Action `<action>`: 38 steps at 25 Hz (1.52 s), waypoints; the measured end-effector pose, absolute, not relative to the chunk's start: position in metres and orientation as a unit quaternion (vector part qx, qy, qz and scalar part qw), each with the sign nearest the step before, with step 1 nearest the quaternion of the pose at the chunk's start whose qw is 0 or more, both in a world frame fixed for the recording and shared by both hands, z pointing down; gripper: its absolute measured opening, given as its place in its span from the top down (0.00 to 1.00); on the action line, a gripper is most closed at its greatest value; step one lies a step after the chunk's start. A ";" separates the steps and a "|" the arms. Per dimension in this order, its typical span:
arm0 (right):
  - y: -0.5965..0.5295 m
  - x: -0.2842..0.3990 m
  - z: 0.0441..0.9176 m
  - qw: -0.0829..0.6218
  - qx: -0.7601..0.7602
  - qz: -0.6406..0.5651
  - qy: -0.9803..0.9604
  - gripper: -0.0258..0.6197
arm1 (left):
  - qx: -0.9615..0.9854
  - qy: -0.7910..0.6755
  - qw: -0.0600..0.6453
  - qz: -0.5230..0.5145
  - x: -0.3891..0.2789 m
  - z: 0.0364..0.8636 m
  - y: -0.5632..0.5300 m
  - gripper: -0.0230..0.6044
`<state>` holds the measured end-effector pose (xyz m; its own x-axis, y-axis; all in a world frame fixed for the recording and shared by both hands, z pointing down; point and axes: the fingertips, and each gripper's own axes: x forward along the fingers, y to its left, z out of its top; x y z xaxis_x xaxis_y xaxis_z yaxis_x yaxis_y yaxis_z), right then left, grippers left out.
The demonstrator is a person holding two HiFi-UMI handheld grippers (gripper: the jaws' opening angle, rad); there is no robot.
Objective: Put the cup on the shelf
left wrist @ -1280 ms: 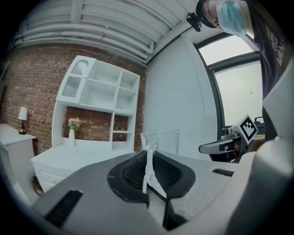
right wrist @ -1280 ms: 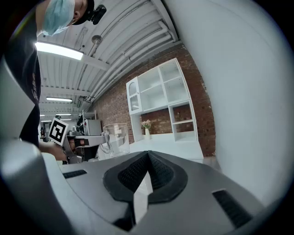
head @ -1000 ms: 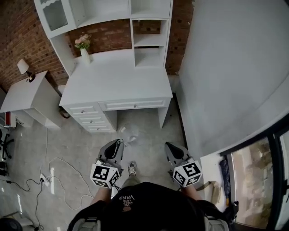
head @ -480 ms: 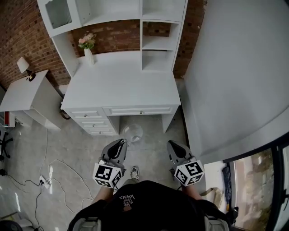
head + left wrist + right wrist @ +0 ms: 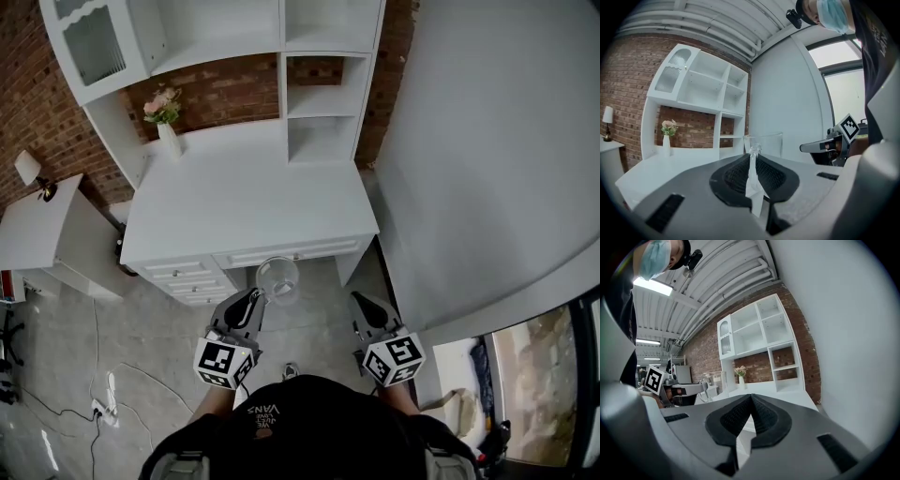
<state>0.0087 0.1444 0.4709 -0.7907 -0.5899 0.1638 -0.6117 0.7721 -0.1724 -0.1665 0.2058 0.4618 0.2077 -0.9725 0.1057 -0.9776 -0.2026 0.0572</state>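
Note:
A clear glass cup [image 5: 277, 278] hangs in front of the white desk's [image 5: 244, 202] front edge. My left gripper [image 5: 255, 298] is shut on its handle. In the left gripper view the cup [image 5: 763, 144] stands upright just beyond the closed jaws of the left gripper [image 5: 752, 152]. My right gripper [image 5: 359, 302] is level with it to the right, shut, with nothing in it. The right gripper view shows the right gripper [image 5: 751, 397] with its pads pressed together, and the cup [image 5: 715, 380] off to the left. The white shelf unit [image 5: 319, 94] with open compartments rises at the desk's back.
A white vase with pink flowers [image 5: 167, 127] stands at the desk's back left. A low white side table [image 5: 37, 225] with a small lamp [image 5: 26, 169] is at the left. Cables [image 5: 103, 394] lie on the floor. A grey wall [image 5: 487, 141] closes the right side.
The person has stepped closer to the desk. The cup, held in the left gripper, has risen toward the desk's front edge. Both grippers keep their spacing.

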 end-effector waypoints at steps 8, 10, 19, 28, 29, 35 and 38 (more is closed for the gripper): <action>0.117 -0.012 0.477 0.053 0.335 0.130 -0.932 0.97 | 0.788 -0.613 0.059 0.028 -0.189 0.466 0.163 0.91; 0.103 -0.009 0.478 0.053 0.336 0.132 -0.931 0.97 | 0.789 -0.611 0.062 0.030 -0.186 0.469 0.151 0.91; 0.023 -0.002 0.475 0.051 0.307 0.130 -0.941 0.97 | 0.771 -0.634 0.062 0.029 -0.170 0.463 0.081 0.91; -0.055 0.024 0.467 0.054 0.268 0.125 -0.954 0.97 | 0.743 -0.666 0.061 0.017 -0.141 0.460 0.007 0.91; -0.063 0.028 0.467 0.054 0.264 0.124 -0.955 0.97 | 0.741 -0.669 0.061 0.017 -0.137 0.460 0.000 0.91; -0.100 0.049 0.468 0.052 0.239 0.112 -0.963 0.97 | 0.725 -0.686 0.058 0.013 -0.115 0.458 -0.033 0.91; -0.113 0.057 0.469 0.050 0.230 0.105 -0.966 0.97 | 0.721 -0.691 0.054 0.010 -0.105 0.457 -0.047 0.91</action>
<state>0.0573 -0.1132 0.4689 -0.8897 -0.4333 0.1437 -0.4540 0.8728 -0.1793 -0.1054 -0.0474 0.4574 0.0446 -0.9951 0.0883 -0.9972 -0.0390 0.0640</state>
